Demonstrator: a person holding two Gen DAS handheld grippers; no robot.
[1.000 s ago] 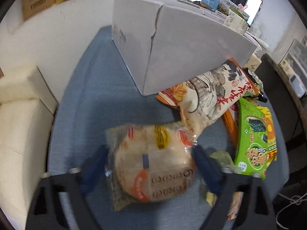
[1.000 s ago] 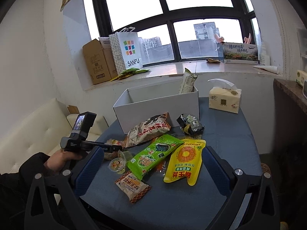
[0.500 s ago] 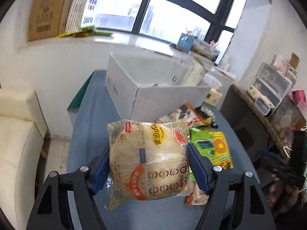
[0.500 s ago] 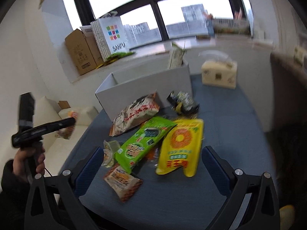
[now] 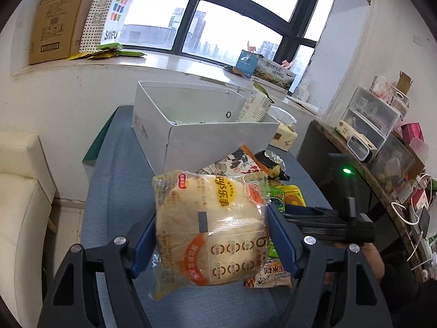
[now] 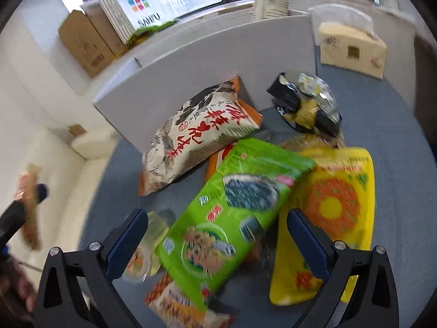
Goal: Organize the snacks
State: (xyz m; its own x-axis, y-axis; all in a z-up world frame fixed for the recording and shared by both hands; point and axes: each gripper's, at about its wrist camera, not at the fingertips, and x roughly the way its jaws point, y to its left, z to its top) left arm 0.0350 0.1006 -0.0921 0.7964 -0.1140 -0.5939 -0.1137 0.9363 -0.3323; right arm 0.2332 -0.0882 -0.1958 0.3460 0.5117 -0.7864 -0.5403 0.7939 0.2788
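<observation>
In the left wrist view, the left gripper (image 5: pixel 211 242) pinches a clear pack of pale round cakes (image 5: pixel 210 227) between its blue pads, lifted above the blue table (image 5: pixel 120 180); behind stands the white box (image 5: pixel 202 136), open on top. In the right wrist view, blurred, the right gripper (image 6: pixel 217 242) has its fingers spread wide and holds nothing; the green snack bag (image 6: pixel 232 210) lies between them, partly over the yellow bag (image 6: pixel 336 205).
</observation>
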